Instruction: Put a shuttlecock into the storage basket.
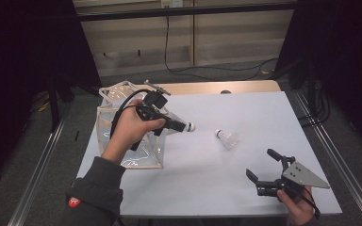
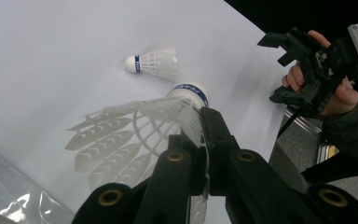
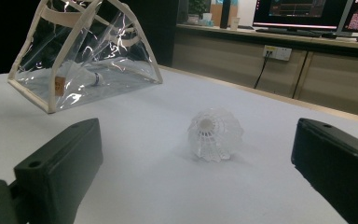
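My left gripper (image 1: 181,125) hovers over the white table (image 1: 250,106), just right of a clear plastic bag (image 1: 122,141), and is shut on a white shuttlecock (image 1: 189,126). In the left gripper view the jaws pinch its feathered skirt (image 2: 121,140), with the blue-banded cork (image 2: 189,92) pointing away. A second shuttlecock (image 1: 227,138) lies on its side mid-table, also in the left gripper view (image 2: 153,61) and in the right gripper view (image 3: 214,133). My right gripper (image 1: 260,163) rests near the front right corner, open, its jaws aimed at that shuttlecock with nothing between them.
The clear bag (image 3: 84,56) has cream trim and stands open at the table's left; a blue-banded shuttlecock (image 3: 91,78) lies inside it. A wooden strip (image 1: 217,87) runs along the table's far edge. Dark floor and metal rails flank both sides.
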Tool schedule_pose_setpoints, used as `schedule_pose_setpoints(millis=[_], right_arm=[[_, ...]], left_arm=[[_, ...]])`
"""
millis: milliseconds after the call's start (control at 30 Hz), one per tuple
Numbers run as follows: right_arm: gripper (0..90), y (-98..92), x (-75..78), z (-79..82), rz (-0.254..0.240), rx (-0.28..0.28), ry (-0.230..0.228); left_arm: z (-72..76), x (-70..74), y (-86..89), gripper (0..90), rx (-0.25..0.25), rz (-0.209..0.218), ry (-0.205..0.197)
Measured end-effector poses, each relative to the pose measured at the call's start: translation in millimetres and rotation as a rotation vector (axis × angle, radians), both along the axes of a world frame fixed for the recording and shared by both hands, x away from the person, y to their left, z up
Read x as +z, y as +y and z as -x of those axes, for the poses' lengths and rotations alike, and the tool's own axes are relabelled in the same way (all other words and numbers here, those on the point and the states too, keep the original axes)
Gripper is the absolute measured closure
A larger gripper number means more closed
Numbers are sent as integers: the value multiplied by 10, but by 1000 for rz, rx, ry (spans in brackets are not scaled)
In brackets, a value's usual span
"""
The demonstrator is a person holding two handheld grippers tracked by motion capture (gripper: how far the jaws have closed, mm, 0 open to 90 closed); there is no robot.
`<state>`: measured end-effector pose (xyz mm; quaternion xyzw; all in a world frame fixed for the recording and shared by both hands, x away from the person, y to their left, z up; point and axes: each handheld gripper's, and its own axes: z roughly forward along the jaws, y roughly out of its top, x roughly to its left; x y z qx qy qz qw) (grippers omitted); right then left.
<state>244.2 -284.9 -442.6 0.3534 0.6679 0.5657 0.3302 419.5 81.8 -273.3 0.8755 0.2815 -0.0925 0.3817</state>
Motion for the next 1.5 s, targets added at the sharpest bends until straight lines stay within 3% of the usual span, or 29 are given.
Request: schedule_pose_setpoints(millis=[1500], right_arm=[[17, -3, -2, -3, -3, 3, 3]], left_arm=[[-187, 203, 126, 892, 62, -20, -27]])
